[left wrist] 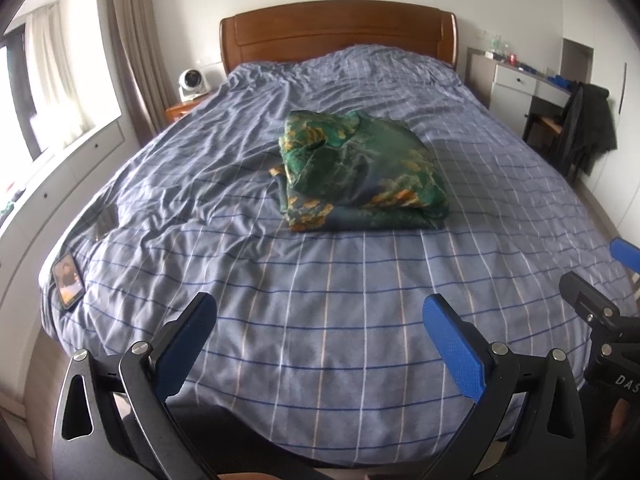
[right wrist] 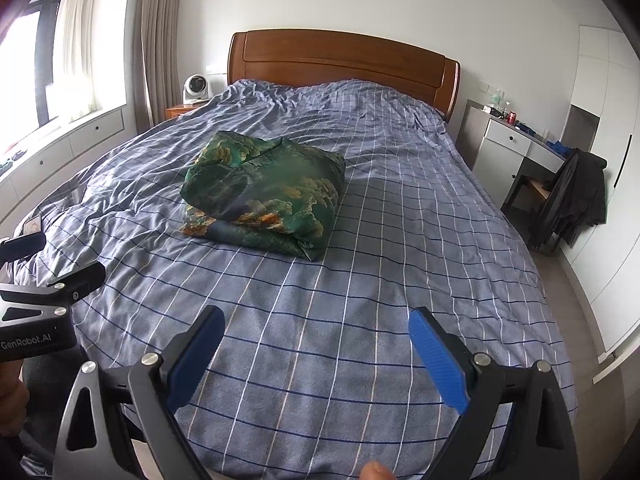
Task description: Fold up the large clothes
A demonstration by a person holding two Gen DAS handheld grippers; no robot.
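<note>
Both hand-held grippers, left (left wrist: 316, 316) & right (right wrist: 316, 330), are hanging over the foot of the bed (left wrist: 320, 340) w/ jaws spread wide, gripping nothing. I'm holding them back, well apart from the green floral garment (left wrist: 360, 172), bc it's sitting mid-bed as a compact folded stack, so prob the fold is done. A phone (left wrist: 68, 280) is lying near the bed's left edge.

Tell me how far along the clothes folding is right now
Done: the green patterned garment lies in a compact folded bundle mid-bed on the checked bedspread. In hand: nothing; the left claw and the right claw are both open and empty, held near the foot of the bed, apart from the bundle. Left: no other unfolded clothing shows on the bed.
</note>
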